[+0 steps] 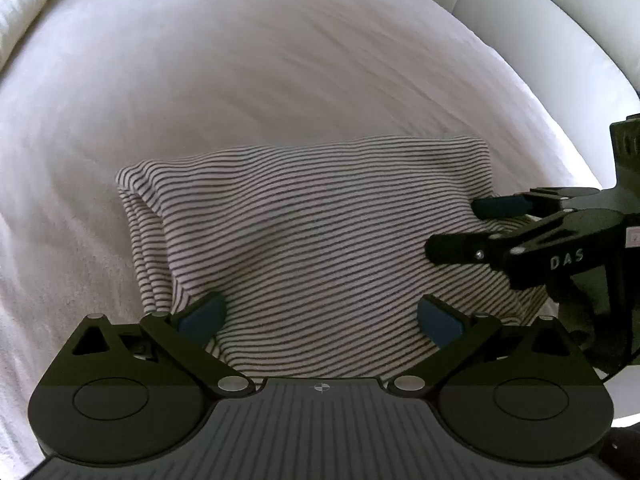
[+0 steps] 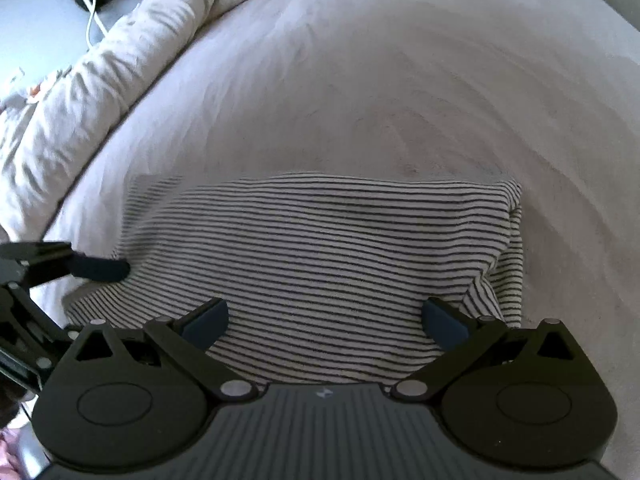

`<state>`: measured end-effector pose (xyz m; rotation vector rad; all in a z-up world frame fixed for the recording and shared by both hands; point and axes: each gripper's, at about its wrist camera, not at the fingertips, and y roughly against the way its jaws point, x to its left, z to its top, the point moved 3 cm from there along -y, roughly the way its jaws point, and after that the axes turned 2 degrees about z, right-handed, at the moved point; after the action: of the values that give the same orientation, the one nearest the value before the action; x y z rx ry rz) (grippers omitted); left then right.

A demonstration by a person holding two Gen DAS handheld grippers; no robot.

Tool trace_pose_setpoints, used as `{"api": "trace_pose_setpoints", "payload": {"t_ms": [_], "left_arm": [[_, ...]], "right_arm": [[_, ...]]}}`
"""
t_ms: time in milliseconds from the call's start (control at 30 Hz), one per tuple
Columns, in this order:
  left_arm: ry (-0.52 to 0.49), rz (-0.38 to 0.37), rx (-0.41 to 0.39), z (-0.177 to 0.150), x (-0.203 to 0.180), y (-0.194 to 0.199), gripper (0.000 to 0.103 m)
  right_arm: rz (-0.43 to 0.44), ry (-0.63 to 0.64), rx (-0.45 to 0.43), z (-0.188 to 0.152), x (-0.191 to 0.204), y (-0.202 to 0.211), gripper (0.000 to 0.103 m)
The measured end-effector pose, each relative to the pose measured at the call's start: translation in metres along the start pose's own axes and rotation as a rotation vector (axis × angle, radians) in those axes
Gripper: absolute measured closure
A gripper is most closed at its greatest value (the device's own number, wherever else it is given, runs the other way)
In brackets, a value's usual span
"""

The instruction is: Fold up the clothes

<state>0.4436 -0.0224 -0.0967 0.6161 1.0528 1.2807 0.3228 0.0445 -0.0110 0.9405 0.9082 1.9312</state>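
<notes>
White bedding covers the bed point(image 2: 360, 60), a rumpled duvet point(image 2: 72, 92) bunched along its left edge and a cable point(image 2: 94, 8) trailing beyond. Centred on it lies the folded striped garment point(image 1: 312, 232), its near edge hidden behind both tools. Left gripper point(image 1: 320, 318) and right gripper point(image 2: 326, 320) hover spread apart above it.

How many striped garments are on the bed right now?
1. A single folded striped garment lies on the white bed sheet, under both open grippers, left gripper and right gripper. Its stacked layers could hide another piece.
</notes>
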Motion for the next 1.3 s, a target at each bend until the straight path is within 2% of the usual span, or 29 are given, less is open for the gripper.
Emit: {"api": "trace_pose_setpoints", "payload": {"t_ms": [367, 533, 633, 733, 833, 867, 933, 1000, 1067, 1167, 1233, 1300], "left_arm": [[-0.005, -0.004, -0.002, -0.008, 0.008, 0.012, 0.000], [-0.005, 0.017, -0.009, -0.010, 0.006, 0.013, 0.000], [-0.011, 0.023, -0.008, -0.011, 0.004, 0.013, 0.000], [-0.014, 0.024, -0.006, -0.011, 0.004, 0.013, 0.000], [-0.008, 0.025, -0.004, -0.010, 0.004, 0.015, 0.000], [0.001, 0.023, 0.000, -0.009, 0.004, 0.017, 0.000], [0.033, -0.010, 0.007, -0.003, 0.007, 0.030, 0.000], [0.108, -0.035, -0.010, 0.002, 0.019, 0.047, 0.000], [0.218, 0.005, -0.035, 0.002, 0.045, 0.062, 0.000], [0.355, 0.031, 0.005, -0.004, 0.081, 0.058, 0.000], [0.399, -0.035, 0.050, -0.007, 0.089, 0.045, 0.000], [0.387, -0.114, 0.053, -0.005, 0.082, 0.033, 0.000]], "right_arm": [[-0.053, -0.155, 0.029, 0.003, -0.055, 0.033, 0.000], [-0.074, -0.239, 0.044, 0.005, -0.083, 0.050, 0.000], [0.068, -0.384, 0.119, -0.001, -0.098, 0.027, 0.000], [0.065, -0.366, 0.106, 0.002, -0.092, 0.018, 0.000], [0.128, -0.244, 0.068, 0.011, -0.069, 0.027, 0.000], [0.115, -0.203, 0.061, 0.011, -0.064, 0.030, 0.000], [0.091, -0.165, 0.064, 0.009, -0.062, 0.029, 0.003], [0.069, -0.169, 0.082, 0.005, -0.069, 0.025, 0.012], [0.087, -0.220, 0.093, 0.001, -0.082, 0.022, 0.014], [0.095, -0.220, 0.085, 0.001, -0.079, 0.016, 0.014], [0.088, -0.203, 0.083, 0.001, -0.076, 0.011, 0.013], [0.084, -0.191, 0.085, 0.000, -0.073, 0.011, 0.013]]}}
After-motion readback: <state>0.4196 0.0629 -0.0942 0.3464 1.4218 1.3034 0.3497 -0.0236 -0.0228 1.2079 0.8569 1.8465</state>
